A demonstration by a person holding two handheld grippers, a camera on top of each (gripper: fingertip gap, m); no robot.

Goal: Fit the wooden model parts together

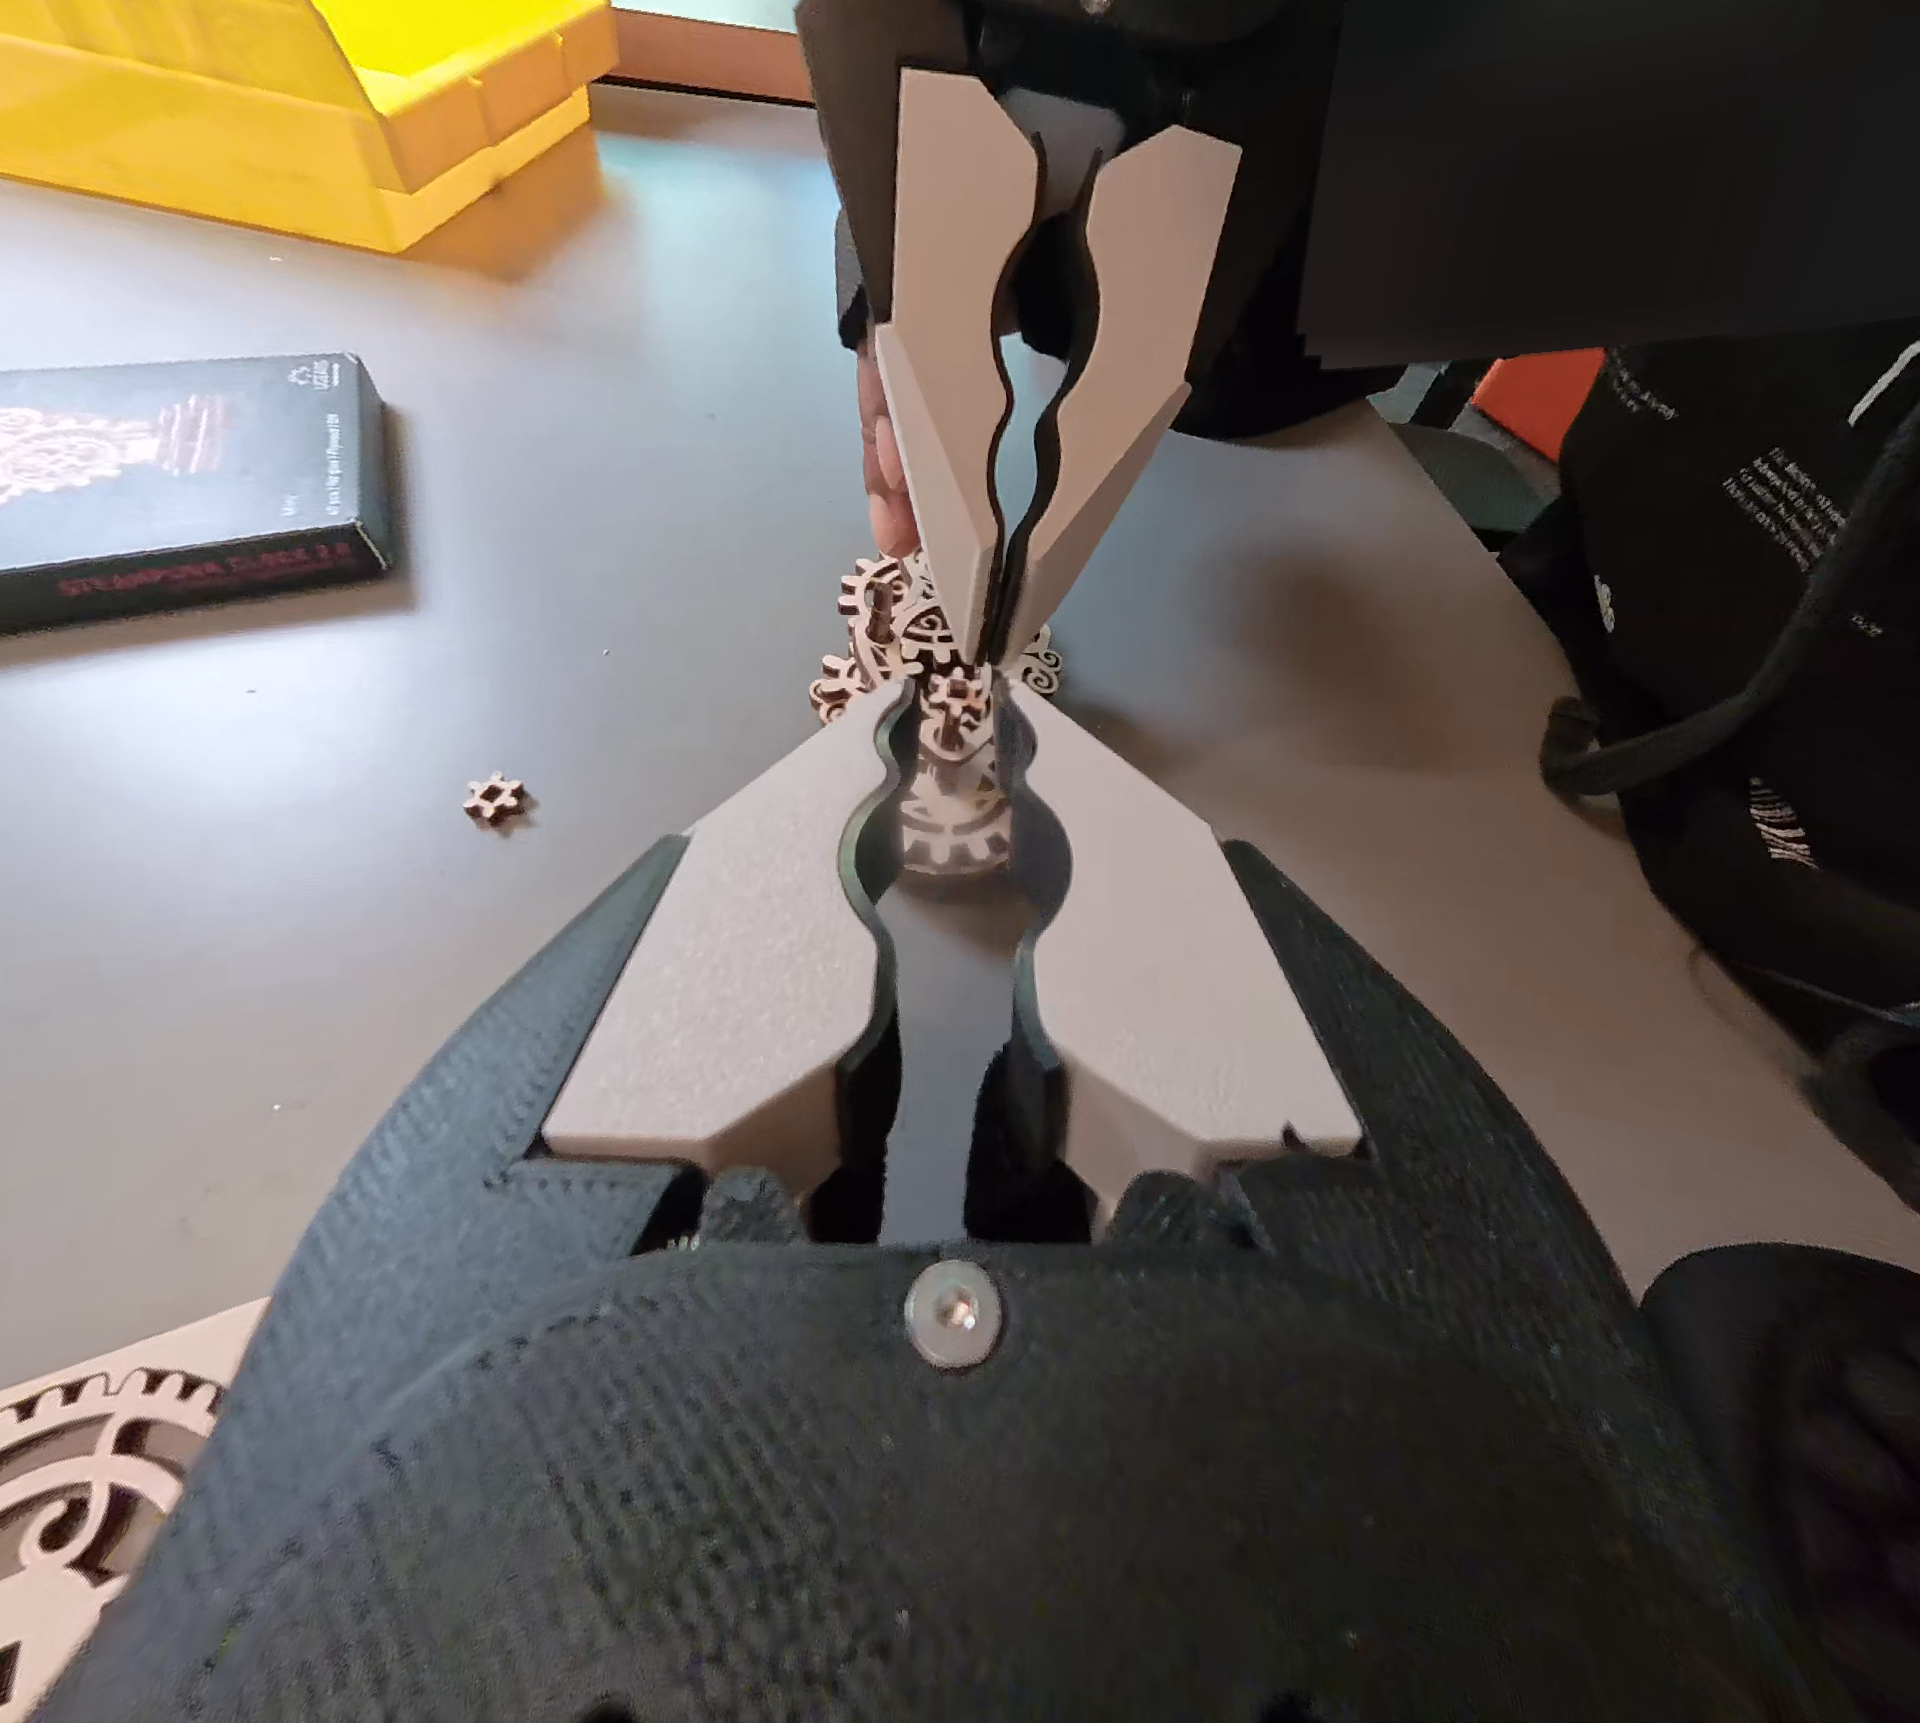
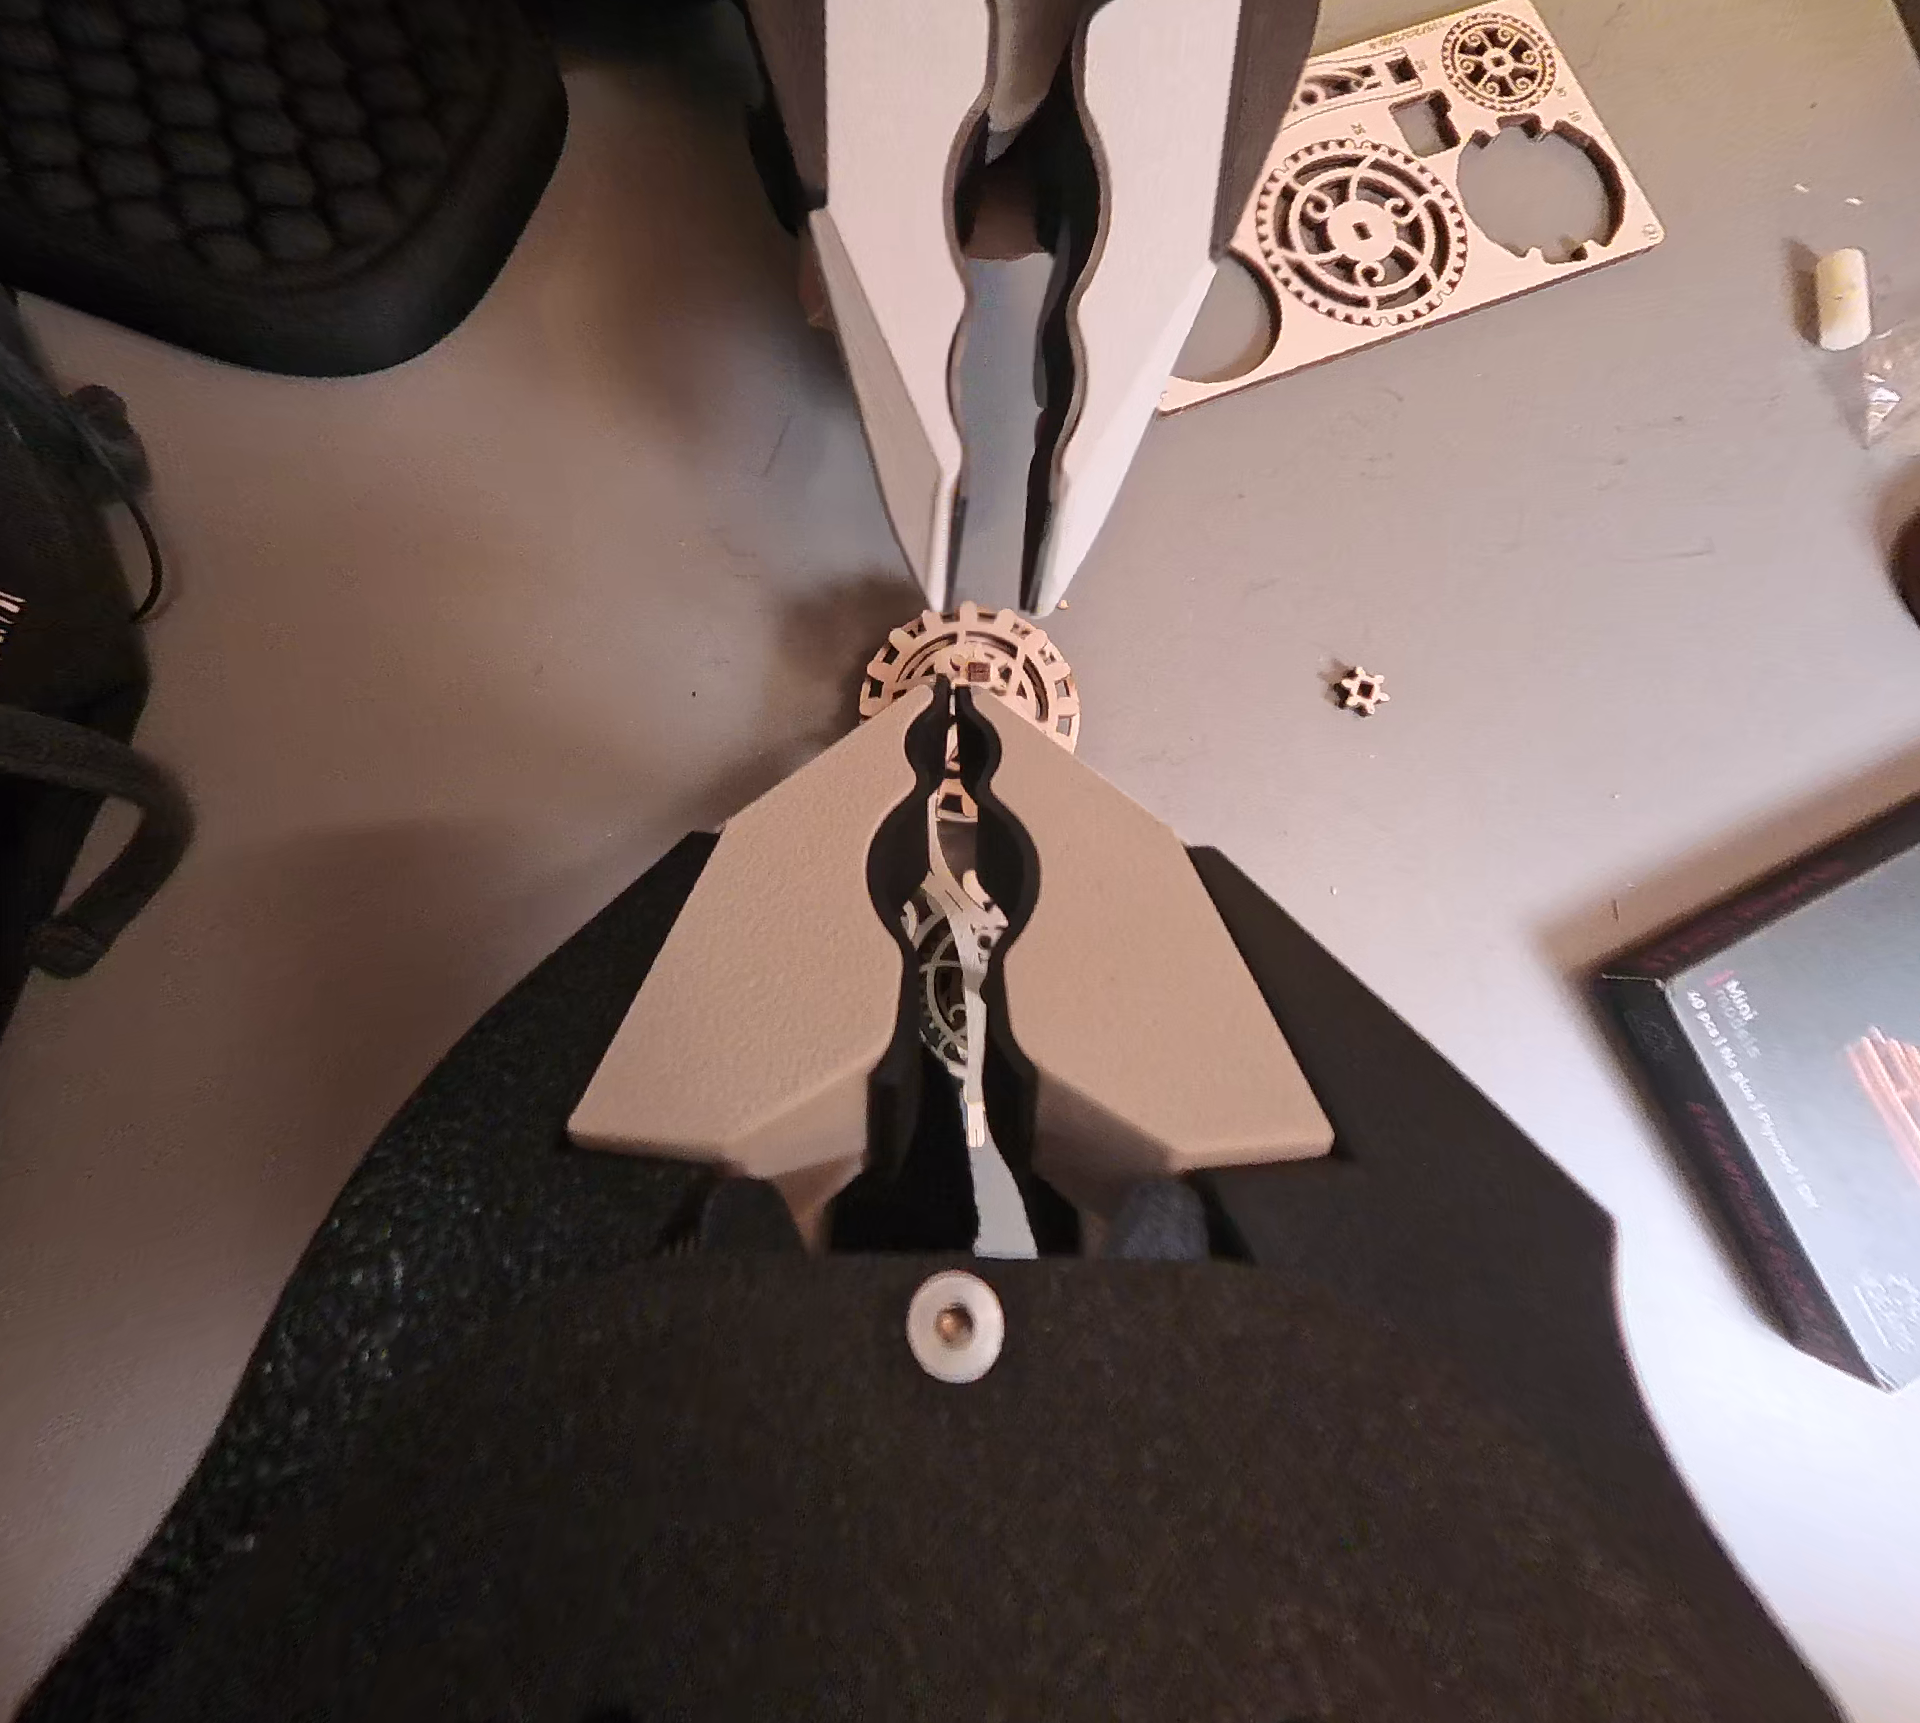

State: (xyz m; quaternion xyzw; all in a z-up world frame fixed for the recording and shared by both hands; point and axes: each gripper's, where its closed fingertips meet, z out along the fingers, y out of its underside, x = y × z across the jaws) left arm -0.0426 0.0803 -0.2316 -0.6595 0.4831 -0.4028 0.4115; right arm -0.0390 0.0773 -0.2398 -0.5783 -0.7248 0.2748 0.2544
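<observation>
The wooden model point(image 2: 904, 660) is a small stack of gears on a thin fretwork plate, held just above the grey table. My right gripper point(image 2: 958, 702) is shut on the plate, which runs edge-on between its fingers, with a large gear just past the tips. In the left wrist view it point(image 1: 987, 650) comes down from above onto the model point(image 1: 956, 832). My left gripper point(image 1: 951, 707) faces it, jaws narrowly apart and straddling the gears; its tips point(image 2: 994, 605) sit at the large gear's far rim. I see nothing pinched between them.
A loose small wooden gear point(image 1: 496, 803) point(image 2: 1361, 688) lies beside the model. A punched-out wooden parts sheet point(image 2: 1403, 219), a black box point(image 1: 177, 478) point(image 2: 1787, 1102), yellow bins point(image 1: 260, 11), a small white piece point(image 2: 1839, 312) and a black bag point(image 1: 1766, 686) surround the work spot.
</observation>
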